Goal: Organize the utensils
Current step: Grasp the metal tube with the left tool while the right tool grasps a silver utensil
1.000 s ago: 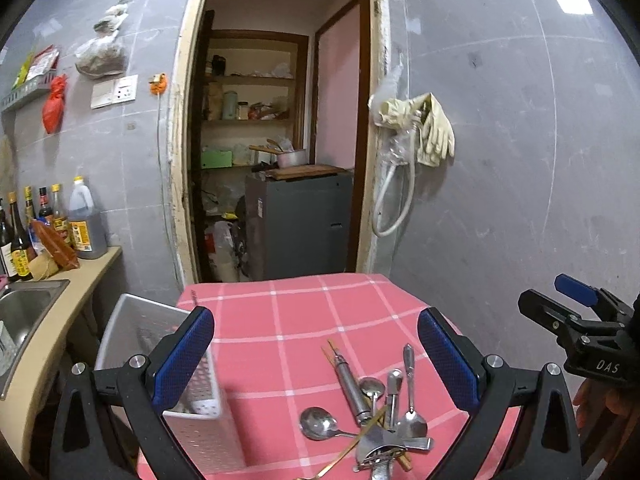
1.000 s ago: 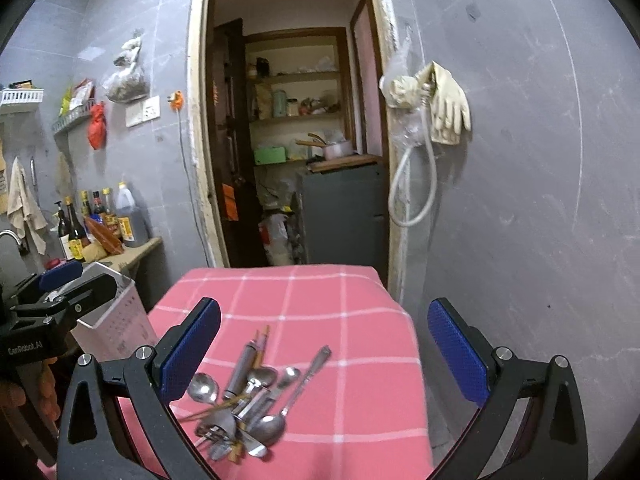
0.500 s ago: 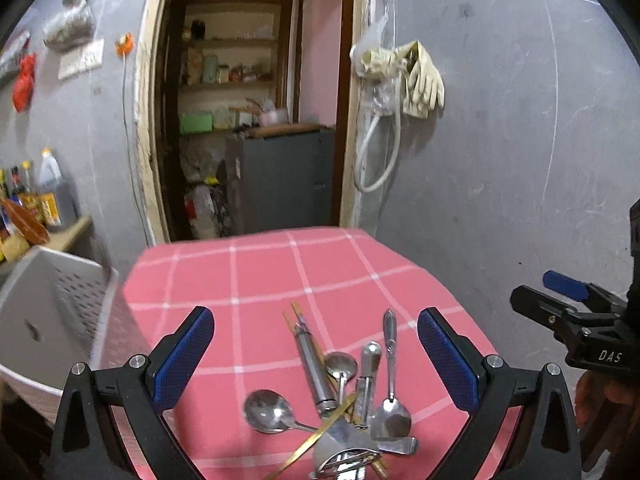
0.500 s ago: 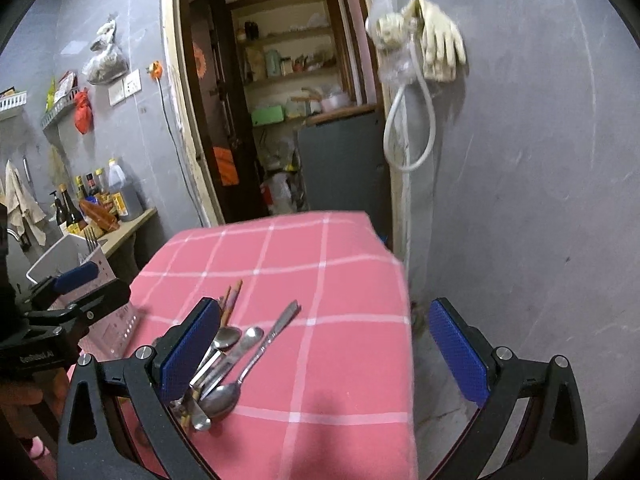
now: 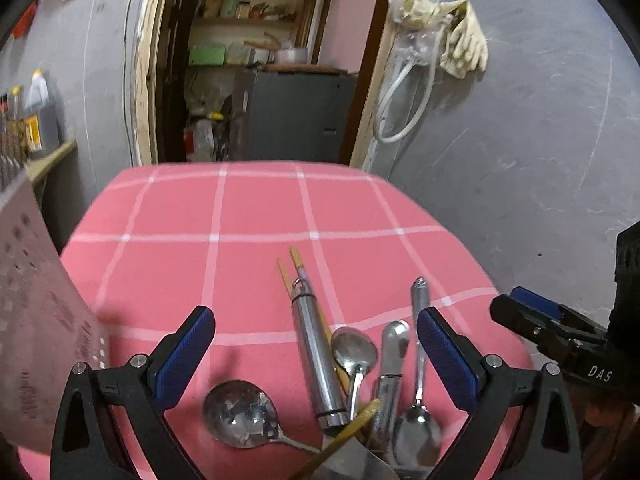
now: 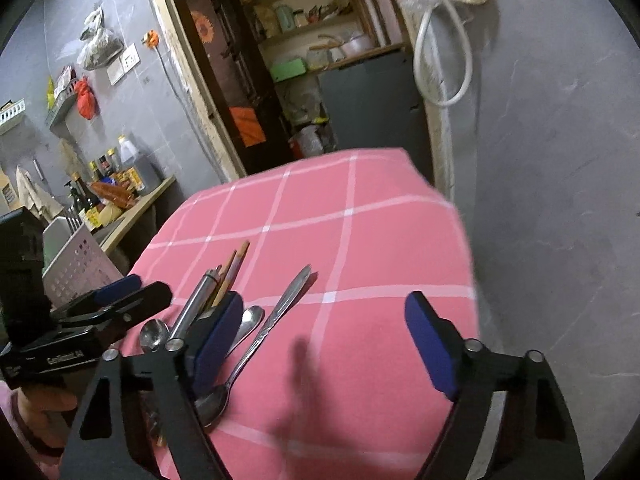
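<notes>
A pile of metal utensils lies on the pink checked tablecloth [image 5: 256, 216]: a large spoon [image 5: 240, 414], a steel cylinder handle [image 5: 316, 356], small spoons [image 5: 354, 350], and wooden chopsticks [image 5: 290, 270]. My left gripper [image 5: 314, 340] hangs open above the pile, the utensils showing between its blue pads with none pressed. In the right wrist view the same pile [image 6: 224, 320] lies at the left. My right gripper [image 6: 326, 332] is closing, jaws still wide, over bare cloth beside a long spoon [image 6: 260, 332]; nothing sits between its pads.
A white perforated plastic basket [image 5: 36, 320] stands at the table's left edge, also seen as the basket [image 6: 76, 268] in the right wrist view. Behind it is a counter with bottles [image 6: 104, 184]. A grey wall and an open doorway [image 5: 260, 60] lie beyond the table.
Both grippers have come down and closer to the table and the utensil pile. The right gripper's jaws have narrowed. The basket has slid toward the left edge of the left wrist view.
</notes>
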Demonstrator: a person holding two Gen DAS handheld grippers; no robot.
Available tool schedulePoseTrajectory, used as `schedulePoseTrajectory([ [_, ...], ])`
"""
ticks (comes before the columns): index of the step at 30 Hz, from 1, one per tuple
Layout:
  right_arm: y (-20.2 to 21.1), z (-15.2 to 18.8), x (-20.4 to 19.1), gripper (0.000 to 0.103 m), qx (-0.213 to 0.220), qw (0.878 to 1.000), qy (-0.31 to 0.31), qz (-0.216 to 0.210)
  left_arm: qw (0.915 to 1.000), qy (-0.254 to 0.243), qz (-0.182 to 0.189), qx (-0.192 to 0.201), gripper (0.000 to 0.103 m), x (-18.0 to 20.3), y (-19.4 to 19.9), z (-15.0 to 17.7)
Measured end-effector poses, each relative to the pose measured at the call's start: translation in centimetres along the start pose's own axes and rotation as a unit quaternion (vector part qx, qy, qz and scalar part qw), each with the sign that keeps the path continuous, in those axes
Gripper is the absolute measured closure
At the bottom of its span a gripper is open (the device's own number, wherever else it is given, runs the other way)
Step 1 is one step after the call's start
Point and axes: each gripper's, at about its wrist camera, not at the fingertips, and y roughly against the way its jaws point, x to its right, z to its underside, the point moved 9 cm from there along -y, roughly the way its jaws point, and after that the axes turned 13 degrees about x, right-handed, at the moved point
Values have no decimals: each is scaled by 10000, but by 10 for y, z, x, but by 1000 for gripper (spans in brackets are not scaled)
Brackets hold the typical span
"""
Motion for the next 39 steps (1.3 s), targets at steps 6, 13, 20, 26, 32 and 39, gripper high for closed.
schedulePoseTrajectory([
  [6,-34,13,-10,55,-447,9985,-148,-291,9972,432,236,-562,30,-9,-24,15],
  [13,-62,20,-16,65,-766,9959,-211,-426,9894,861,362,-1110,48,-16,-47,27],
  [20,-73,23,-20,68,-880,9939,-279,-599,9868,992,519,-1172,68,-14,-52,29],
  [26,-73,23,-13,92,-969,9907,-658,-687,9785,1330,621,-1446,83,-18,-55,31],
  [32,-54,14,-21,96,-822,9908,-757,-759,9784,1318,701,-1434,84,-12,-42,18],
  [39,-3,-20,-38,100,-332,9950,-683,-644,9829,1081,961,-1142,85,-4,-4,-15],
])
